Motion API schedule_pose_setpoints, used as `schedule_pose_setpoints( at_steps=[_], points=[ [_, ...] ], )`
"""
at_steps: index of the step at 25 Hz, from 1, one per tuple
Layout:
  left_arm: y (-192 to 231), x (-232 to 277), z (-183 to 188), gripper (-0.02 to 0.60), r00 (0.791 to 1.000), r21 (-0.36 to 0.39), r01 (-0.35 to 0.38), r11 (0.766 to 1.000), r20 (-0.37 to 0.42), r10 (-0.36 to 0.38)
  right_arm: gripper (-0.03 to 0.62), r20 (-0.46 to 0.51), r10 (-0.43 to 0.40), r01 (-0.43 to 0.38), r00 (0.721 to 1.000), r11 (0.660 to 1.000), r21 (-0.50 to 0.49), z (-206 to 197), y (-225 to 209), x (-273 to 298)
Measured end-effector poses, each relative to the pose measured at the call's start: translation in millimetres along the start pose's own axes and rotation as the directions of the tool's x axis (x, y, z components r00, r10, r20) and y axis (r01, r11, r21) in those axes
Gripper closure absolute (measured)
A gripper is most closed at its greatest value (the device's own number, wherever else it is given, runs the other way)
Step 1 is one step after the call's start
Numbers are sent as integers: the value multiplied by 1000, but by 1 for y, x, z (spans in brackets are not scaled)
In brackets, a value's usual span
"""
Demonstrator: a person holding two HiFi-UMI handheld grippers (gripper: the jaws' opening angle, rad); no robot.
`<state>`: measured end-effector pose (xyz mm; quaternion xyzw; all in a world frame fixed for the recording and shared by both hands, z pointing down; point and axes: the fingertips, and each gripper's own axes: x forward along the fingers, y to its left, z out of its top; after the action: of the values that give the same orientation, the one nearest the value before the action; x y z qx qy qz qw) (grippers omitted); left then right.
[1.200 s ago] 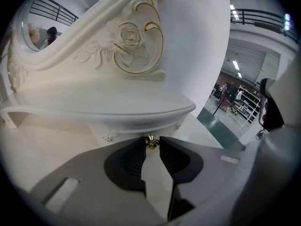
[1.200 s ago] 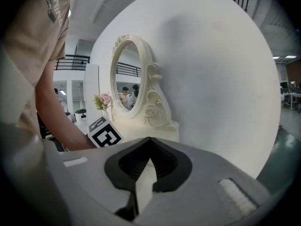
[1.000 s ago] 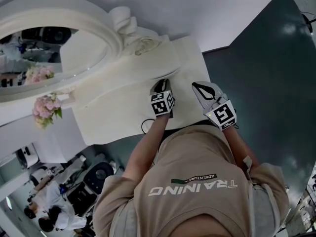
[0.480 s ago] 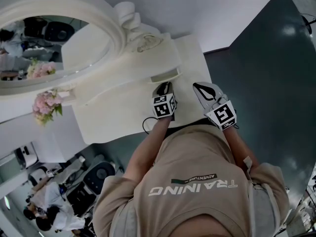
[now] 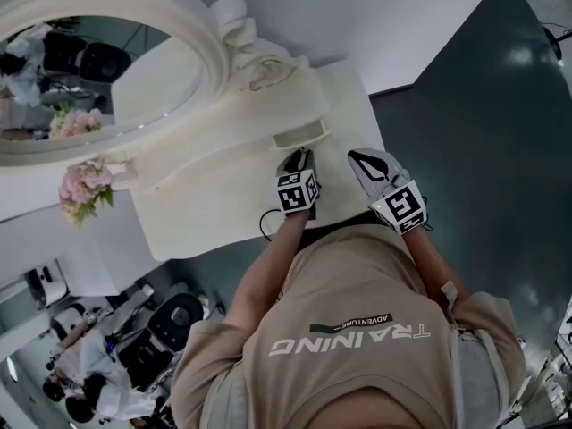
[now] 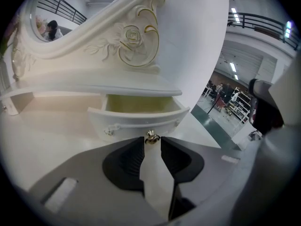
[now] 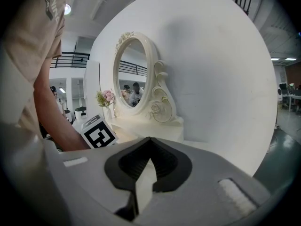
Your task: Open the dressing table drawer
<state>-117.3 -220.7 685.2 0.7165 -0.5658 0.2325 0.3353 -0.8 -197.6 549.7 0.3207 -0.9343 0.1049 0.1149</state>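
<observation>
the drawer (image 6: 141,118) sits toward the back right of the dressing table (image 5: 223,199), under the little shelf beside the mirror (image 5: 85,79). it stands partway out of its slot, and i can see its pale inside from above. its curved white front faces my left gripper (image 6: 152,144), with a small gold knob (image 6: 151,136) at the middle of that front.

in the left gripper view the knob sits right at the jaw tips, in the gap between the two black pads. the jaws are apart and opening, and i see no pad pressing on the knob. this gripper points down at a slant over the table top, in front of the drawer.

above the drawer, the carved rose (image 6: 131,36) with gold trim runs up into the mirror frame.

my right gripper (image 7: 150,141) is held near the table's front right corner, just beside the left one. its jaws are closed tip to tip with nothing between them.

a bunch of pink flowers (image 5: 82,186) stands at the table's left end, below the mirror.
</observation>
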Motion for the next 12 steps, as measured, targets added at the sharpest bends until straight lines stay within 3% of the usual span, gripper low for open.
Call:
schedule_pose_setpoints(
  at_steps=[3, 9, 12],
  points=[
    [1, -8, -17, 460, 999, -16, 29, 999, -40, -30, 592, -12, 13, -13, 1000, 1000, 1, -3, 6, 1],
    [21, -36, -51, 563, 997, -23, 31, 999, -73, -32, 592, -35, 37, -36, 999, 999, 19, -5, 19, 12],
    [35, -49, -58, 563, 997, -25, 31, 999, -72, -32, 592, -33, 50, -49, 998, 998, 30, 1, 28, 18]
  ],
)
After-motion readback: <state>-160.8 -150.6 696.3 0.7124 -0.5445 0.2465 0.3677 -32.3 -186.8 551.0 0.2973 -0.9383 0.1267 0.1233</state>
